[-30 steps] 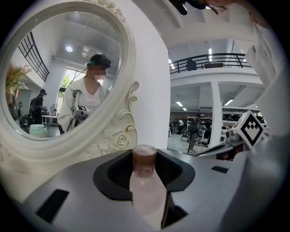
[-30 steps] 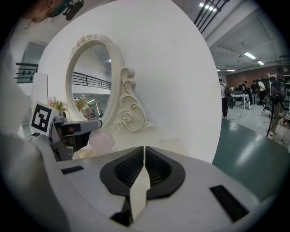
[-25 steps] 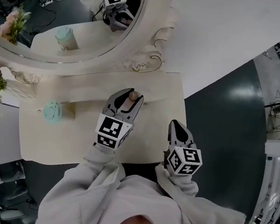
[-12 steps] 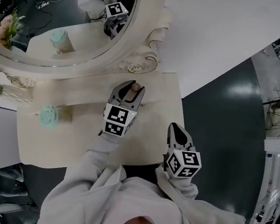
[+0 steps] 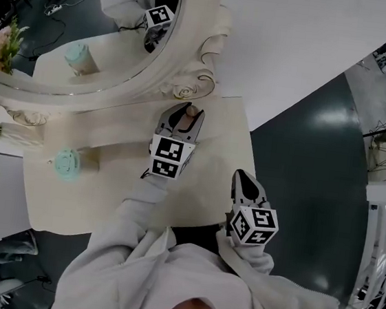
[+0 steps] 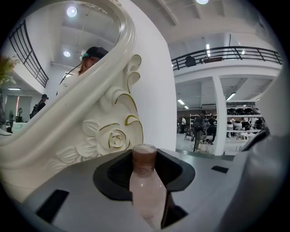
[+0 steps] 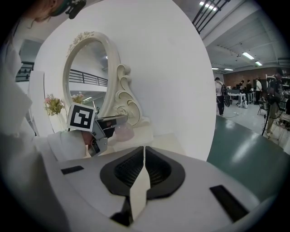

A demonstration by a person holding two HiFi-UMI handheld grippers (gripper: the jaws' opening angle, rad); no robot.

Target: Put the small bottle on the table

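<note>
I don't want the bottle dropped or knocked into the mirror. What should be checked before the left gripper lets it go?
1. Left gripper clamped on the small bottle: ok.
2. Bottle base resting on the table: cannot tell.
3. Gap between bottle and mirror frame: cannot tell, it looks close.
4. Mint jar well away from the bottle: ok.
5. Right gripper shut, empty and off to the side: ok.
</note>
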